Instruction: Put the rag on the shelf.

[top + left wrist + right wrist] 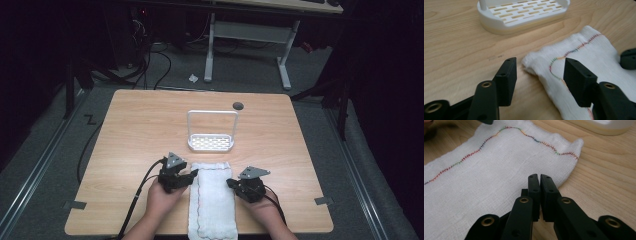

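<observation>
A folded white cloth (pixel 212 200) with multicoloured stitching lies flat at the table's front middle, between my two grippers. My left gripper (pixel 192 175) is at the cloth's far left corner. In the left gripper view it (pixel 540 67) stands open, its jaws astride that corner of the cloth (pixel 579 57), one over bare wood and one over the fabric. My right gripper (pixel 231 183) is at the cloth's right edge. In the right gripper view it (pixel 540 176) is shut, its tips just above the flat cloth (pixel 499 170), with no fabric visible between the jaws.
A white slotted rack (pixel 211 142) with a tall loop handle stands just beyond the cloth, close ahead in the left gripper view (pixel 524 15). A dark round grommet (pixel 238 105) sits near the table's far edge. Bare wood lies to both sides.
</observation>
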Demonstrator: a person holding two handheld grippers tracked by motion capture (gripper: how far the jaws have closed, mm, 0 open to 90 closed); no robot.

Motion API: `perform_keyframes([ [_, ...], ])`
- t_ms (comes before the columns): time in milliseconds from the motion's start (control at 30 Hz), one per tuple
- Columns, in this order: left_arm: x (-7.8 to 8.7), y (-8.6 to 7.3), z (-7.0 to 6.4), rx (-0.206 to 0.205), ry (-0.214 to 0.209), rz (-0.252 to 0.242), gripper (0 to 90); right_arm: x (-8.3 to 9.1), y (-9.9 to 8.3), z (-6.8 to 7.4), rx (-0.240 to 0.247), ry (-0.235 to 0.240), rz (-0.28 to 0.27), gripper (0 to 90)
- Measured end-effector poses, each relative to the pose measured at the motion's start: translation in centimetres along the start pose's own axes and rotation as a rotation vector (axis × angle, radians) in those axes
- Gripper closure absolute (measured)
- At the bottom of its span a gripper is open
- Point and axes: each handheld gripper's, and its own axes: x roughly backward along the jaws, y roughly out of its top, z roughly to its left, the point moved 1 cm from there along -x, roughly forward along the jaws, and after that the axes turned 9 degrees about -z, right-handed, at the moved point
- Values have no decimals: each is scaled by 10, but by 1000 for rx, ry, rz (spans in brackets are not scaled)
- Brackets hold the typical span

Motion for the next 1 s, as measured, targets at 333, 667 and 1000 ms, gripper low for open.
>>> perform_keyframes([
  [333,-17,0,-10,-70,58,66,594,0,0,0,6,6,-3,862],
  [667,-16,-6,-13,0,11,27,821,0,-1,0,13,6,-6,857],
  [1000,-16,-7,-7,49,-24,28,825,2,23,-4,-53,-89,-87,727],
])
